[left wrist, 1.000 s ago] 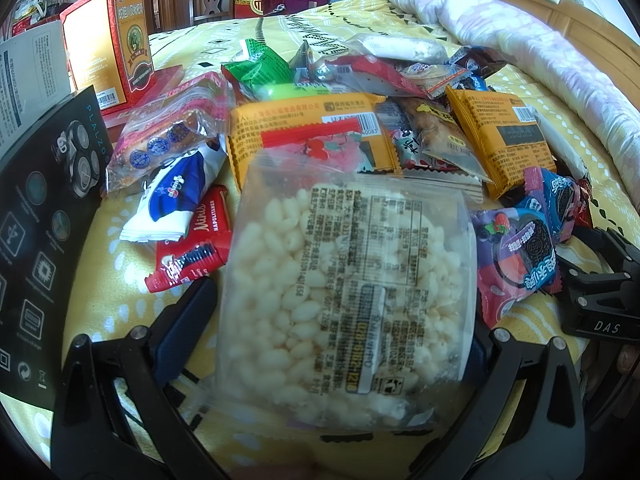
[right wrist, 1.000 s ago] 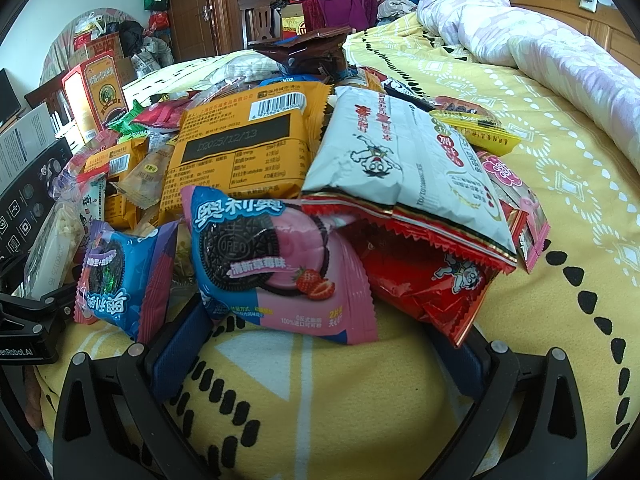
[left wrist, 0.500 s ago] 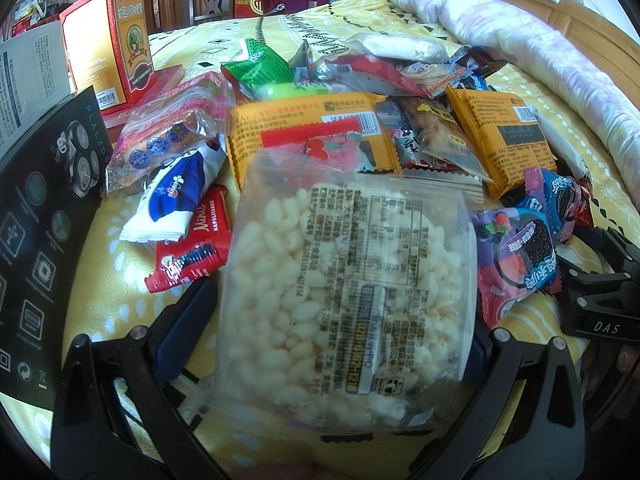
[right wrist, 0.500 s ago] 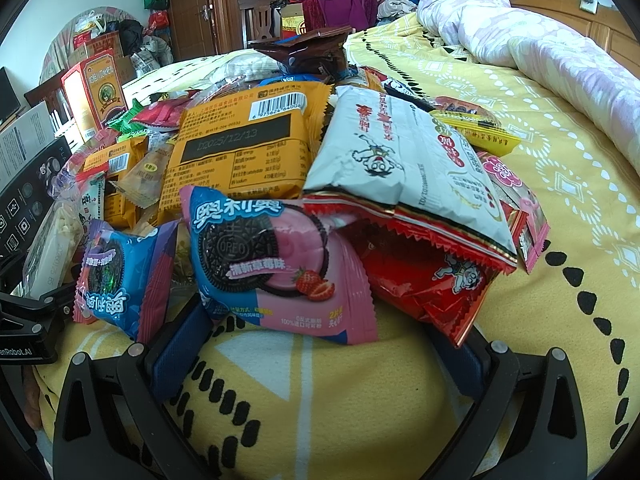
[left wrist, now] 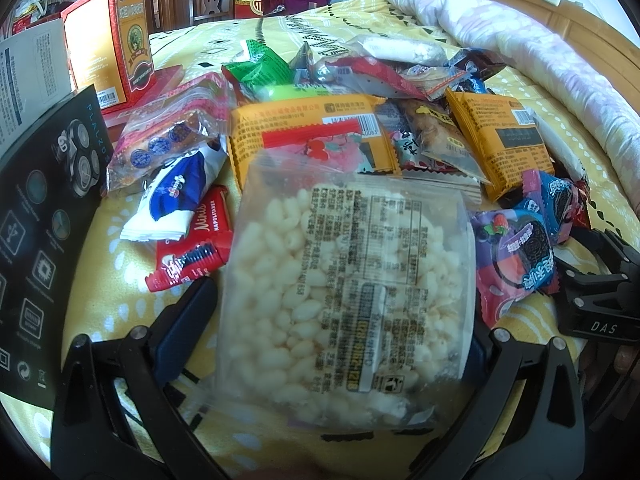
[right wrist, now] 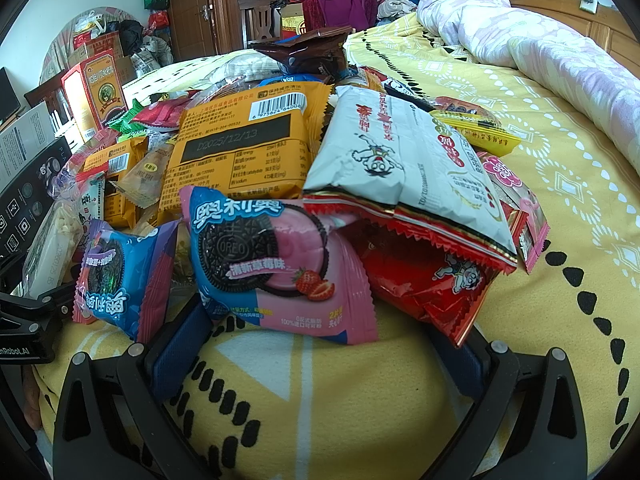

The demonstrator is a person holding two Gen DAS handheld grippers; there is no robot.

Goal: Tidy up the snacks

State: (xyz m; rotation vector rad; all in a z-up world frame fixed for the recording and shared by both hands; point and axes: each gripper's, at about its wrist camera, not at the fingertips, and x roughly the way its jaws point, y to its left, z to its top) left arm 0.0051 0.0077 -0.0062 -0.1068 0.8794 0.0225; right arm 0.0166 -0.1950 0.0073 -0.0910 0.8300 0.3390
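Note:
A clear bag of white puffed snacks [left wrist: 344, 280] lies on the yellow bedspread [left wrist: 112, 264] between the wide-apart fingers of my left gripper [left wrist: 338, 316], which is open. The bag hides the right fingertip. In the right wrist view a pink strawberry Oreo pack [right wrist: 276, 264] lies just ahead of my right gripper [right wrist: 324, 344], also open, with its near end over the gap between the fingers. A white and red snack bag [right wrist: 404, 172] rests on a red pack [right wrist: 428, 280] to its right. A blue Oreo pack [right wrist: 116, 280] sits to its left.
Many snack packs are heaped across the bed, including orange packs [left wrist: 312, 136] [right wrist: 240, 148]. A black box [left wrist: 40, 216] and a red-orange carton [left wrist: 108, 40] stand at the left. A rolled pink quilt [right wrist: 560, 56] lies along the right. Bare bedspread [right wrist: 580, 240] shows at the right.

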